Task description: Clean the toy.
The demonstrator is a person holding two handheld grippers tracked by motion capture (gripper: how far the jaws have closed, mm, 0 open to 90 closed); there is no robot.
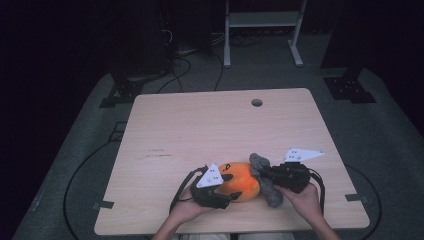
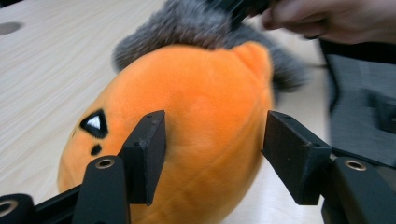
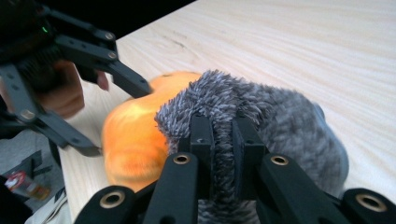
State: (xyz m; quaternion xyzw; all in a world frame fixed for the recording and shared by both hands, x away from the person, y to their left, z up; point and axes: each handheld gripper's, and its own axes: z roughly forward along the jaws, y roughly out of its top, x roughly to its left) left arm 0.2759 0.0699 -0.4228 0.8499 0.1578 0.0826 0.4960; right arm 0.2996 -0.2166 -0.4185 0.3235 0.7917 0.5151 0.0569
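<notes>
An orange plush toy (image 1: 239,181) with a grey fuzzy mane (image 1: 265,180) lies on the wooden surface (image 1: 210,125), near the edge closest to the person, between the two hands.

The left gripper (image 1: 223,196) is at the left side of the toy. In the left gripper view its fingers (image 2: 149,154) stand on both sides of the orange body — one finger touches the plush, the other has a small gap to it, so the toy is between them but not squeezed.

The right gripper (image 1: 264,173) comes from the right side. Its fingers (image 3: 201,140) are clenched on the grey mane (image 3: 261,112) — the fur bulges out above and around them.

The toy's black eye mark (image 2: 95,124) faces the left gripper's camera.
</notes>
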